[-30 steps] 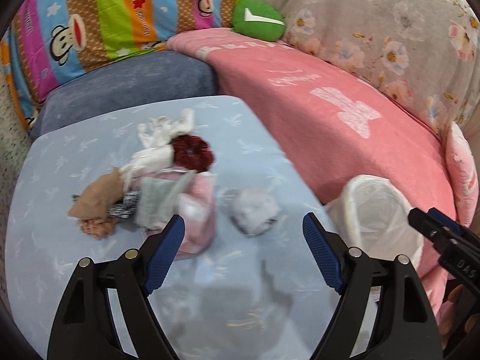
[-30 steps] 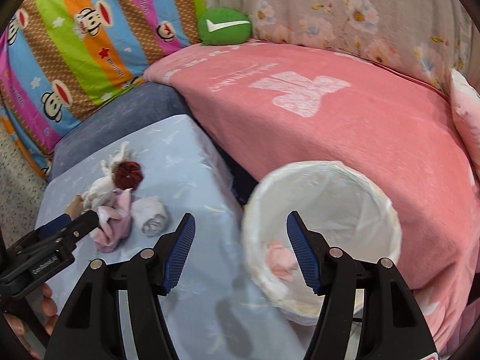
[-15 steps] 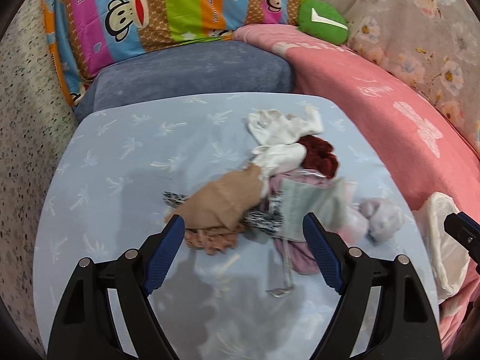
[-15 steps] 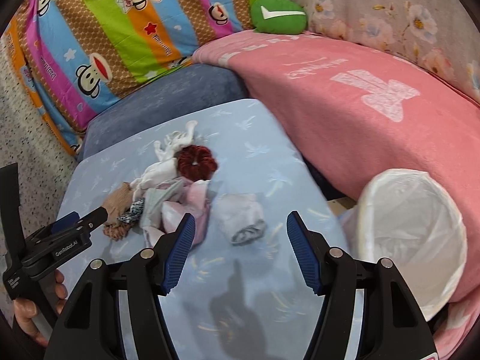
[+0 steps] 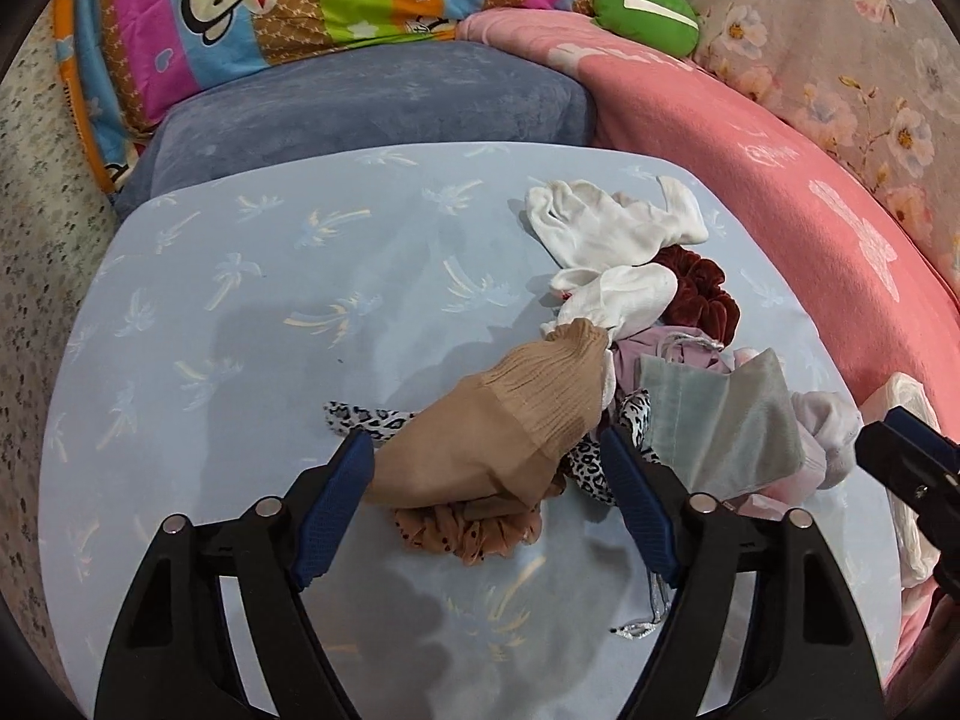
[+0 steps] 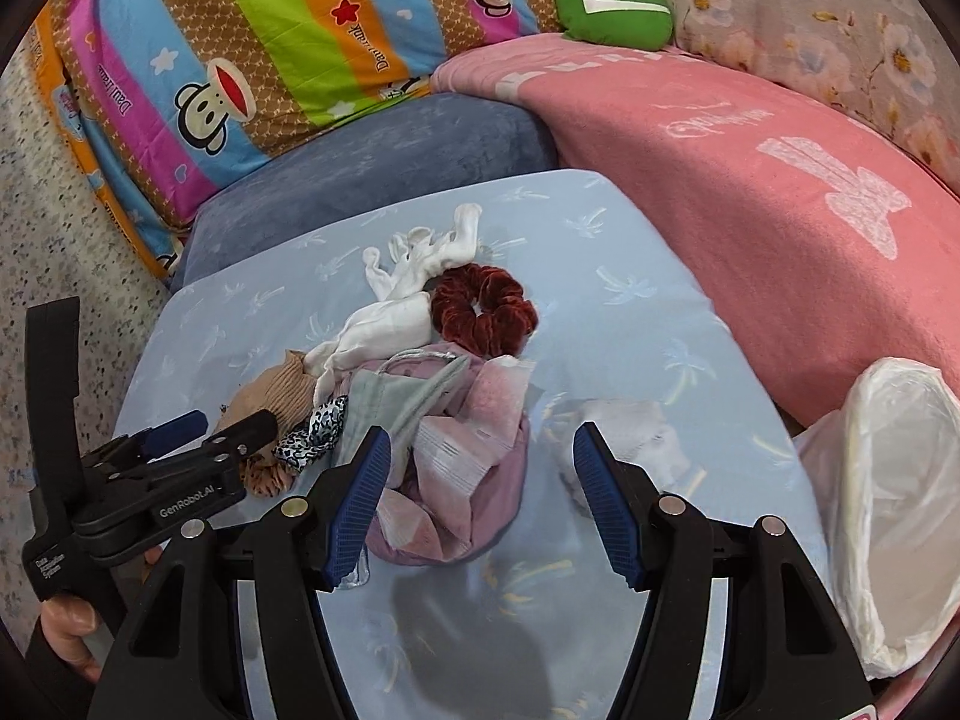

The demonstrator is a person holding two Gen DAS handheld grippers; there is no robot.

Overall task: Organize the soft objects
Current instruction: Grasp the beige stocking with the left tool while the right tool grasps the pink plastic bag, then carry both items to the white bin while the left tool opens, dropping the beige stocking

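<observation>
Tongs of the left hand (image 5: 486,498) hang open just over the beige stocking (image 5: 498,426), which lies at the near left edge of the pile on the blue table (image 5: 240,330); its long axis runs from between the jaws up and rightward toward the white gloves (image 5: 606,228); right tongs (image 6: 480,498) also gape, empty, above the pink pouch (image 6: 462,468); the lined basket (image 6: 900,480) sits off the table's right side, nearer the right hand; the left is likelier to take the stocking.
</observation>
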